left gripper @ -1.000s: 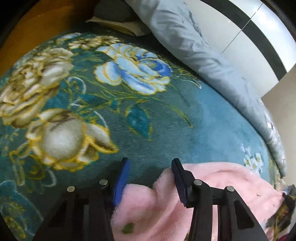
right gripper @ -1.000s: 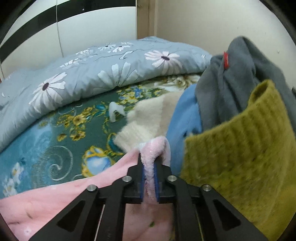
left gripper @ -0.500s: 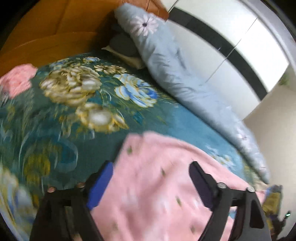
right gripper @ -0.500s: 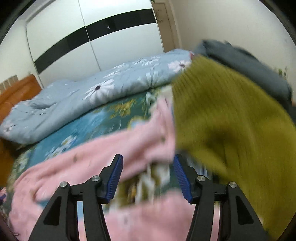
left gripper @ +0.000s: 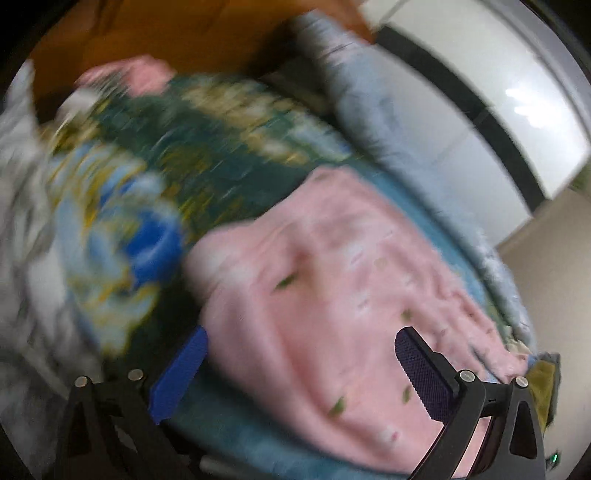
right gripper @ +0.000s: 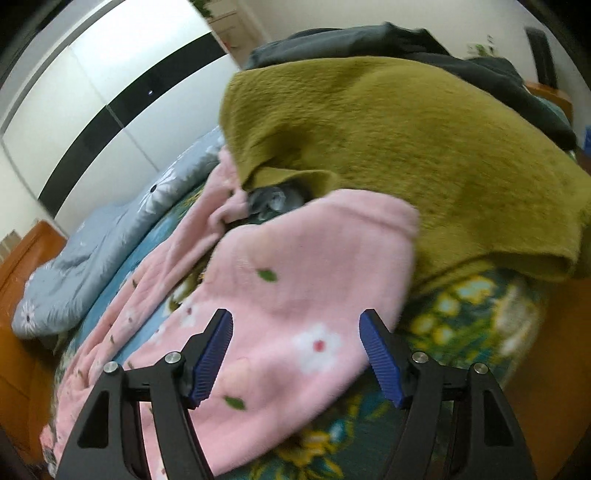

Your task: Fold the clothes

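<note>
A pink fleece garment [left gripper: 332, 280] with small flower and leaf prints lies spread on the teal floral bedspread [left gripper: 207, 155]. It also shows in the right wrist view [right gripper: 295, 277], one end folded over near an olive-green knit [right gripper: 406, 147]. My left gripper [left gripper: 299, 373] is open and empty above the pink garment's near edge. My right gripper [right gripper: 297, 354] is open and empty above the garment's folded end. The left wrist view is blurred by motion.
A grey-blue daisy duvet [right gripper: 110, 236] lies along the far side by the white wardrobe [right gripper: 129, 92]. Dark grey clothes [right gripper: 424, 48] lie on the olive knit. A wooden headboard [left gripper: 147, 33] stands behind. Grey-white cloth [left gripper: 22, 221] lies at left.
Both grippers let go of the pink garment and opened wide. Both have pulled back from it, and the garment now lies flat on the bed.
</note>
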Tool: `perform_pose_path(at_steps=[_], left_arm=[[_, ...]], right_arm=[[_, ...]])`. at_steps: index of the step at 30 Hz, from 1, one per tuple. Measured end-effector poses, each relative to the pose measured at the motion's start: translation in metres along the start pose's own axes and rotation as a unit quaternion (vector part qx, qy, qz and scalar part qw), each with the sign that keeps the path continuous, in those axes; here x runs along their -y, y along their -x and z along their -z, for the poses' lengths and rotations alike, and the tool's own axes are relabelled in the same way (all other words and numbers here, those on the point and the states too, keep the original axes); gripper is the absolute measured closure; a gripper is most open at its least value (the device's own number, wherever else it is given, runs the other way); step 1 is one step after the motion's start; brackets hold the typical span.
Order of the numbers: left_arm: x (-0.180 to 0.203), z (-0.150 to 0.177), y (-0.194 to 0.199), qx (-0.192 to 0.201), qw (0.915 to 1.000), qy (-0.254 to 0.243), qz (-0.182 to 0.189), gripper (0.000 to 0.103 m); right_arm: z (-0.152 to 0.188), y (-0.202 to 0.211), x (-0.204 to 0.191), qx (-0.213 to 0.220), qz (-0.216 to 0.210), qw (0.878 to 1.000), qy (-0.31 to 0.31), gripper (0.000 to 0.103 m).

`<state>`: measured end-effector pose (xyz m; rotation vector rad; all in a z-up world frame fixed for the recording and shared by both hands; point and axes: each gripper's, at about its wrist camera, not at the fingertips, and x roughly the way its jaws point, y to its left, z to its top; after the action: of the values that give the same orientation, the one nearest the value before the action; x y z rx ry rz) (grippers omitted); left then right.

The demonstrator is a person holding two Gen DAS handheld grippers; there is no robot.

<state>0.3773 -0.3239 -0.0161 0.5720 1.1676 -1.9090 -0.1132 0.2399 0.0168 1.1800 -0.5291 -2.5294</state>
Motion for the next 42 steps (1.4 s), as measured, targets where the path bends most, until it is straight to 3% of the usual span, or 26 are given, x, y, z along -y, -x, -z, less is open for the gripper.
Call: perform_pose_path(at_steps=[5, 9, 15, 23, 25, 27, 28, 30, 32, 34, 38, 42], left_arm=[[0.0, 0.012, -0.005, -0.005, 0.9997, 0.016, 0.019, 0.0], [0.01, 0.016, -0.029, -0.036, 0.9982, 0.022, 0.044, 0.0], [0.016, 0.02, -0.043, -0.049, 0.9977, 0.017, 0.044, 0.0], [-0.017, 0.016, -0.037, -0.035, 0.9865, 0.095, 0.129, 0.0], [-0.024, 0.015, -0.035, -0.029, 0.9816, 0.116, 0.148, 0.001], [-0.028, 0.014, -0.033, -0.021, 0.978, 0.13, 0.161, 0.002], [-0.03, 0.013, -0.032, -0.018, 0.977, 0.135, 0.164, 0.004], [-0.033, 0.012, -0.031, -0.014, 0.9755, 0.144, 0.166, 0.021], [-0.037, 0.01, -0.031, -0.017, 0.9755, 0.151, 0.159, 0.06], [-0.039, 0.007, -0.032, -0.021, 0.9753, 0.158, 0.153, 0.084], [-0.03, -0.008, -0.024, -0.006, 0.9667, 0.16, 0.199, 0.087], [0.001, -0.047, -0.014, 0.02, 0.9637, 0.137, 0.228, 0.087]], right_arm=[[0.005, 0.014, 0.038, -0.006, 0.008, 1.0, -0.029, 0.031], [0.02, 0.012, 0.059, -0.029, -0.031, 0.996, -0.076, 0.031], [0.026, -0.005, 0.037, -0.049, -0.088, 0.993, -0.065, 0.031], [0.037, -0.025, 0.016, -0.065, -0.147, 0.984, -0.071, 0.031], [0.04, -0.023, 0.017, -0.073, -0.167, 0.98, -0.083, 0.034], [0.044, -0.021, 0.018, -0.083, -0.189, 0.974, -0.096, 0.051], [0.045, -0.022, 0.019, -0.087, -0.194, 0.972, -0.102, 0.056], [0.047, -0.027, 0.018, -0.093, -0.195, 0.97, -0.109, 0.077], [0.046, -0.029, 0.015, -0.094, -0.194, 0.97, -0.109, 0.092], [0.04, -0.03, 0.011, -0.091, -0.204, 0.968, -0.113, 0.094], [0.008, -0.024, -0.011, -0.06, -0.248, 0.961, -0.107, 0.097], [-0.031, -0.034, -0.053, -0.034, -0.273, 0.959, -0.072, 0.098]])
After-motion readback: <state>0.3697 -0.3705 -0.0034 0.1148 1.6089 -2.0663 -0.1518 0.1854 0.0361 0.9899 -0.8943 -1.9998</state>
